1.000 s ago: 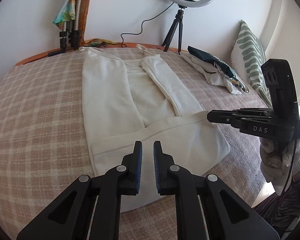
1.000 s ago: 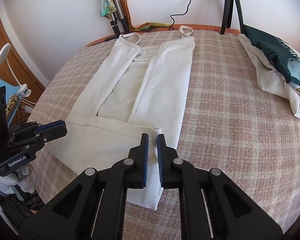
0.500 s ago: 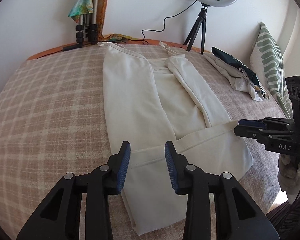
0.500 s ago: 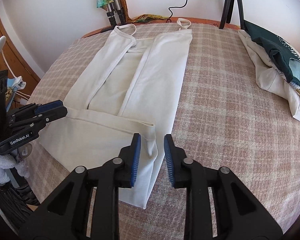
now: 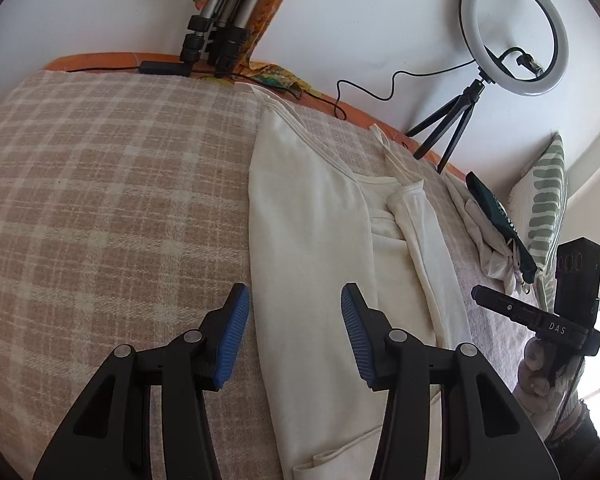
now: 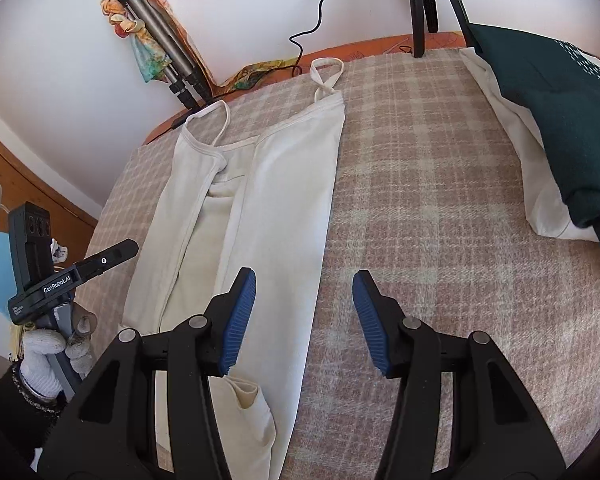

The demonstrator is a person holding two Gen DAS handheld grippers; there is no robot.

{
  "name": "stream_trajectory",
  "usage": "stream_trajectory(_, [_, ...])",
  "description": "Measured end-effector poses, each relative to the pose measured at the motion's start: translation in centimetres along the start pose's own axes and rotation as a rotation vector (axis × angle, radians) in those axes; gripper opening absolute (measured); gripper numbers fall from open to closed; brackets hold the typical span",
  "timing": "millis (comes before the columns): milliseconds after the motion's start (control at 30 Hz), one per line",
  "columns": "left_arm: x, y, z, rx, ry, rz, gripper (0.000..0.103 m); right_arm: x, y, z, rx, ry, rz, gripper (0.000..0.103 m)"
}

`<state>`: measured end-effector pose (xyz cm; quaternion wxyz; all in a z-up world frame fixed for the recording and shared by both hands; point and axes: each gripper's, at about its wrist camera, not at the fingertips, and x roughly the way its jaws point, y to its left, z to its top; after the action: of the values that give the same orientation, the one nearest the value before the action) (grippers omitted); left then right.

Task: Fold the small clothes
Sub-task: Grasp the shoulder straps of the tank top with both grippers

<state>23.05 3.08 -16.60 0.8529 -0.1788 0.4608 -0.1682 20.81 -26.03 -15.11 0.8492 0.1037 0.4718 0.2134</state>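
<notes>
Cream camisole [image 5: 312, 264] flat on plaid blanket [image 5: 100, 200], L gripper [image 5: 296, 332] & R gripper [image 6: 304, 312] both spread wide, empty.

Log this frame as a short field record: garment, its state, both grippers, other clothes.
garment: cream strappy cotton top
state: both long sides folded inward, bottom hem turned up, lying on the beige plaid blanket
left gripper: open, over the top's left edge
right gripper: open, over its right edge
other clothes: dark green and white pile, far right

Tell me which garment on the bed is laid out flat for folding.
The cream camisole, spread long with both sides folded inward. The dark green shirt and white garment lie heaped at the bed's right edge.
</notes>
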Motion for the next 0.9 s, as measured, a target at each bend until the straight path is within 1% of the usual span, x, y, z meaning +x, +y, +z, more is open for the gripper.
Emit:
stream_trajectory(167, [2.3,1.4,3.3,-0.047,0.005,-0.062,0.046,1.6,-0.2,3.3,0.016,-0.021,0.049,0.053])
stream_trajectory(267, [3.9,1.8,5.0,-0.062,0.028,-0.097,0.046,2.8,-0.6,5.2,0.027,-0.026,0.087,0.053])
stream_trajectory(400, [5.2,2.5,6.4,-0.079,0.028,-0.153,0.046,5.0,-1.7,7.2,0.065,-0.016,0.14,0.053])
stream_trajectory(500, [5.8,3.3,7.3,-0.126,0.02,-0.208,0.046,6.5,-2.7,8.3,0.111,-0.005,0.178,0.053])
stream_trajectory(533, [5.9,3.6,7.5,-0.141,0.016,-0.222,0.043,7.1,-3.1,8.6,0.127,-0.003,0.198,0.053])
stream_trajectory(567, [6.0,3.8,7.7,-0.151,0.016,-0.229,0.043,7.4,-3.3,8.8,0.144,-0.006,0.221,0.053])
stream_trajectory(600, [6.1,3.9,7.8,-0.158,0.018,-0.223,0.039,7.6,-3.6,9.0,0.159,-0.016,0.242,0.053])
stream_trajectory(633, [6.2,4.0,7.8,-0.162,0.02,-0.215,0.023,7.9,-3.8,9.2,0.173,-0.018,0.264,0.053])
stream_trajectory(700, [6.5,4.2,7.9,-0.177,0.033,-0.231,0.003,8.4,-4.3,9.6,0.207,-0.014,0.301,0.052])
stream_trajectory(733, [6.4,4.2,7.8,-0.177,0.026,-0.222,0.003,8.5,-4.4,9.6,0.218,-0.015,0.312,0.04])
stream_trajectory(767, [6.2,4.1,7.7,-0.166,0.012,-0.202,0.003,8.7,-4.3,9.8,0.214,-0.006,0.321,0.018])
stream_trajectory(800, [5.9,4.0,7.8,-0.151,-0.003,-0.179,0.003,8.8,-4.0,9.9,0.192,-0.002,0.291,0.008])
stream_trajectory(833, [5.6,4.0,7.8,-0.142,-0.024,-0.162,0.003,8.7,-3.8,10.0,0.162,-0.007,0.24,0.007])
stream_trajectory(900, [5.3,4.2,7.9,-0.143,-0.037,-0.157,0.003,8.7,-3.5,10.3,0.111,-0.002,0.185,0.005])
